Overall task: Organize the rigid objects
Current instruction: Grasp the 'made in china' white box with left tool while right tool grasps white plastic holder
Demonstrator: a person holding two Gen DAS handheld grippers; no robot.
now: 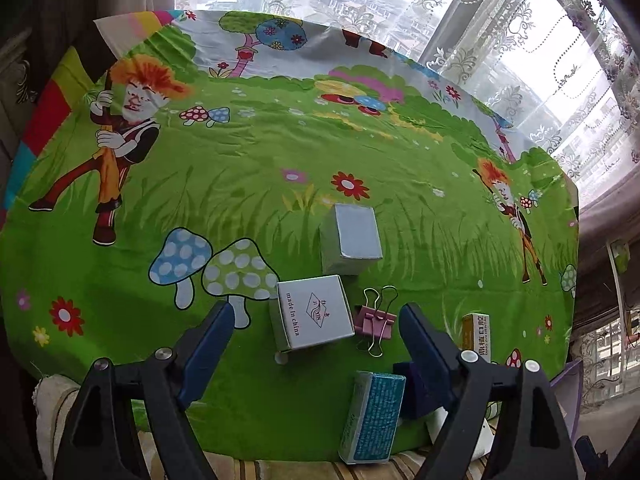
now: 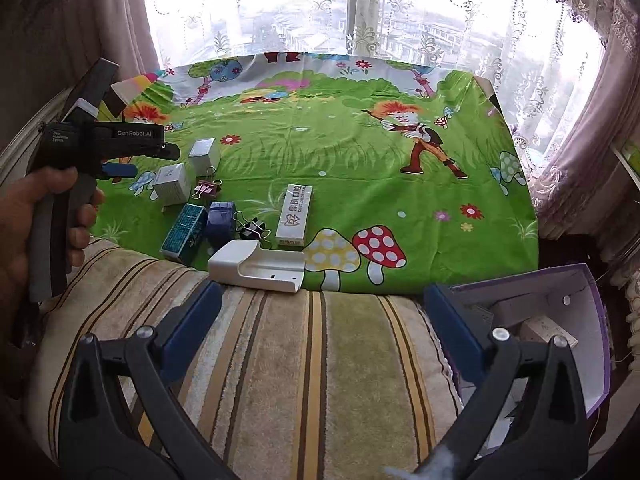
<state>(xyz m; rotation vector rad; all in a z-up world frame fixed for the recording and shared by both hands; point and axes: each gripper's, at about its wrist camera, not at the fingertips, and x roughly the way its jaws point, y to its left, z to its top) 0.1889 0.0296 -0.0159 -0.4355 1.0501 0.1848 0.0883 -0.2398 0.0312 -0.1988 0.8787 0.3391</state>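
Note:
Small boxes and clips lie clustered on the green cartoon cloth (image 1: 240, 200). My left gripper (image 1: 316, 309) is open and hovers just above a white "made in china" box (image 1: 314, 316), touching nothing. Around that box are a silver box (image 1: 352, 240), a pink binder clip (image 1: 374, 322), a teal box (image 1: 374, 416), a dark blue box (image 1: 416, 392) and a long yellow-white box (image 1: 476, 336). My right gripper (image 2: 322, 296) is open and empty over a striped cushion (image 2: 300, 360). A hand holds the left gripper (image 2: 152, 162) above the cluster.
A white plastic holder (image 2: 260, 266) lies at the cloth's near edge, beside a black-and-white binder clip (image 2: 254, 230) and the long box (image 2: 296, 216). A purple open box (image 2: 592, 320) with items inside stands at the right. Lace curtains and a window are behind.

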